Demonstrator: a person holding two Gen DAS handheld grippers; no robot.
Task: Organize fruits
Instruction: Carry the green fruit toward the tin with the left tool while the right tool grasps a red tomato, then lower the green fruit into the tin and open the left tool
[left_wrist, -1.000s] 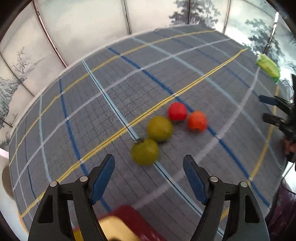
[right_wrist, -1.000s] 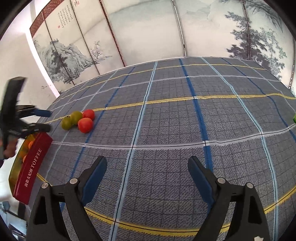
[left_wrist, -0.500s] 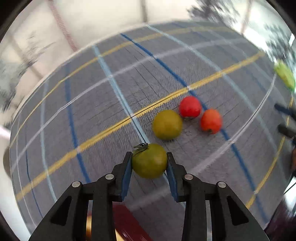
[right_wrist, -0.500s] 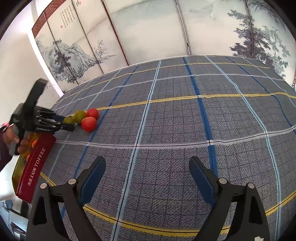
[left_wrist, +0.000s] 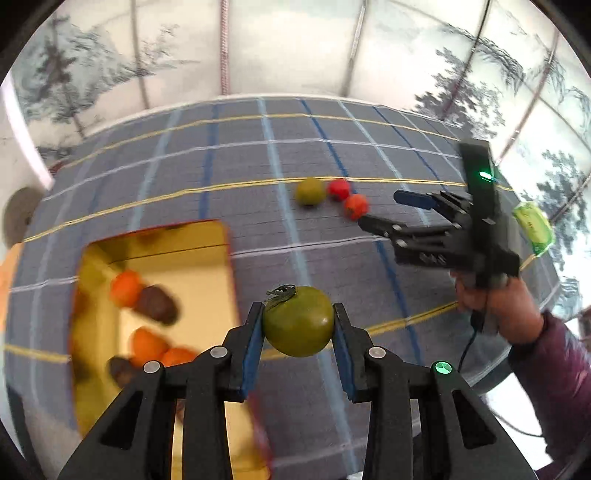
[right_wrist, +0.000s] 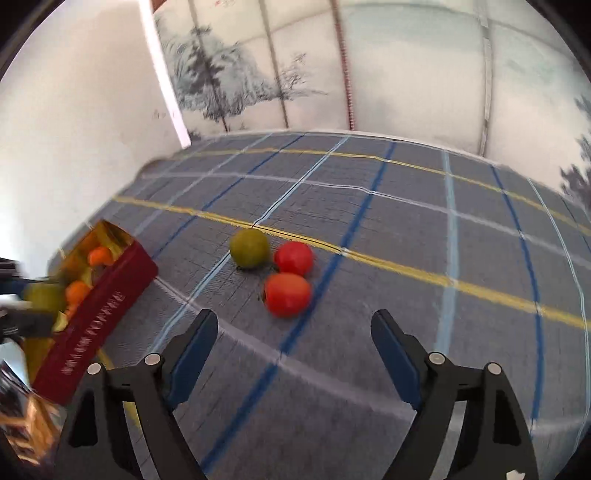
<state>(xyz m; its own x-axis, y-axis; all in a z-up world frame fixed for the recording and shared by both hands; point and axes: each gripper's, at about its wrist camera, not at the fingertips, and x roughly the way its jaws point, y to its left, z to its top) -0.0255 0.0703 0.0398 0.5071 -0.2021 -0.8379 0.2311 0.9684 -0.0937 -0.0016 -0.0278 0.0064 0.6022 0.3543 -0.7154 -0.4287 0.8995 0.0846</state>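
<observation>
Green tomato lifted in left jaws, now beside tin; right jaws wide, empty, near three tomatoes

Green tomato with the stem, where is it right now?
In the left wrist view the green tomato sits clamped in the left tool, lifted above the cloth, just right of the tin.

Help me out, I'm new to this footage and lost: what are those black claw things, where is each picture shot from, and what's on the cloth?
They are hand-held claws, one per hand, each carrying a camera that looks along its fingers. In the left view, the left claw grips a green tomato near a red-and-gold tin holding fruit. The right claw, held by a hand, appears there too. In the right view, that right claw is open, facing a green tomato on the cloth and two red tomatoes on the plaid tablecloth.
</observation>
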